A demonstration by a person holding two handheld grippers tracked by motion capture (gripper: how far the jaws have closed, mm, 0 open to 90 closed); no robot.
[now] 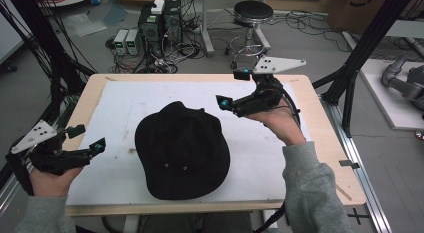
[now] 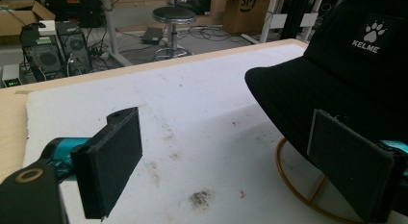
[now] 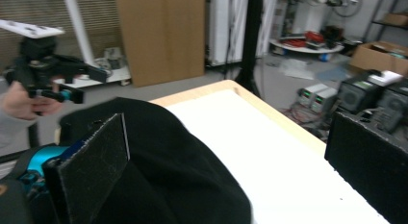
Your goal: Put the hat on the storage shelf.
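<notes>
A black cap [image 1: 182, 150] sits crown up in the middle of the white foam board [image 1: 125, 100]. In the left gripper view the cap [image 2: 346, 75] bears a white KELME paw logo and rests on a gold wire ring [image 2: 293, 185]. My left gripper [image 1: 90, 138] is open at the board's left edge, pointing at the cap, a short gap away. The left gripper [image 2: 231, 166] has one pad [image 2: 113, 161] over bare board and the other by the brim. My right gripper [image 1: 233, 88] is open, raised above the cap's far right side. Its jaws [image 3: 231, 166] are wide apart over the cap [image 3: 168, 161].
The board lies on a wooden table [image 1: 320, 123]. Beyond the far edge the floor holds computer towers [image 1: 160, 23], a round stool [image 1: 252, 15] and tangled cables. Black frame posts [image 1: 367, 48] stand at both sides. The other hand and its gripper [image 3: 48, 75] show in the right gripper view.
</notes>
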